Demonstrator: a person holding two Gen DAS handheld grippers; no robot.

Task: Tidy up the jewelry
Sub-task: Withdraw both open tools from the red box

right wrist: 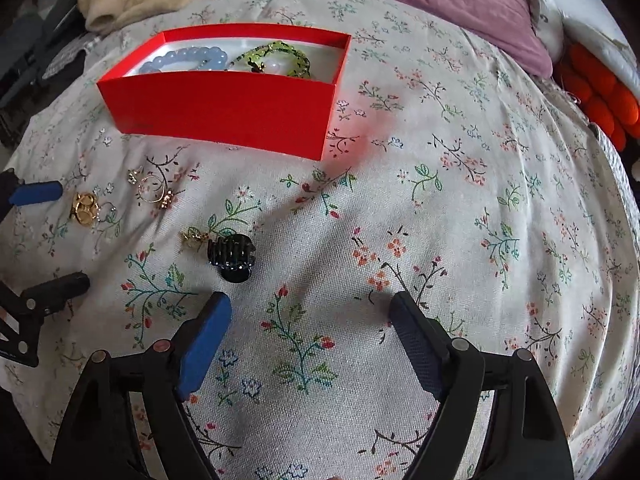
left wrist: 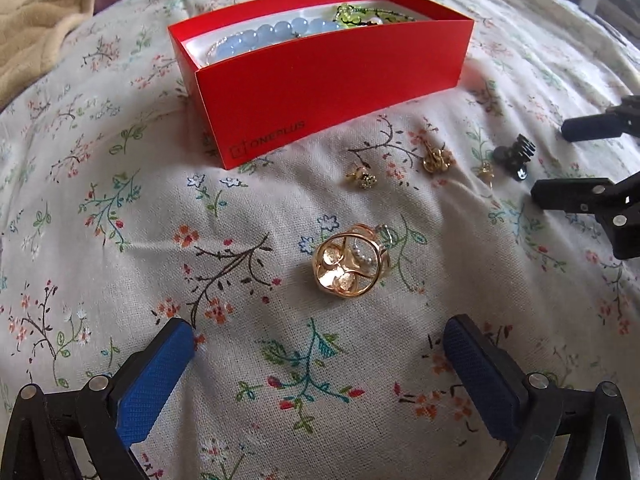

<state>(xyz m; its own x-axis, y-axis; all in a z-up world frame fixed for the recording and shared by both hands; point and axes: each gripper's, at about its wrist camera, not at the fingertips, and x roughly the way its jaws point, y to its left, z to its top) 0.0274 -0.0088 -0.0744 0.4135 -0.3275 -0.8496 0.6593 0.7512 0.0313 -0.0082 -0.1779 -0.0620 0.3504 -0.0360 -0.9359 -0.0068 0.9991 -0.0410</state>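
Left gripper (left wrist: 320, 344): jaws spread wide, nothing between the pads, pointed steeply down at the floral bedspread (left wrist: 100, 200). The gold openwork ring (left wrist: 347, 262) lies just ahead of the fingertips and roughly centred between them; judged to be the next pick, which would explain the wide opening.

Right gripper (right wrist: 310, 320): jaws likewise wide, holding nothing, only bare cloth between the pads. The black hair claw (right wrist: 231, 258) sits just beyond its left fingertip, off the centre line, so some sideways correction is probably needed before closing.

Loose pieces lie in a ragged row between the grippers and the red box (left wrist: 328, 96): a small gold earring (left wrist: 362, 178), a gold cluster piece (left wrist: 437, 160), and a tiny gold item (left wrist: 486, 170) touching or just beside the claw; cannot tell which. They are near the box's front wall, a short carry.

The box stands open towards the far edge of the bed, already holding a blue bead bracelet (left wrist: 264, 38) and a green beaded strand (right wrist: 276, 56).

Hidden: the box floor behind its front wall. The small gold pieces are too small to identify firmly.
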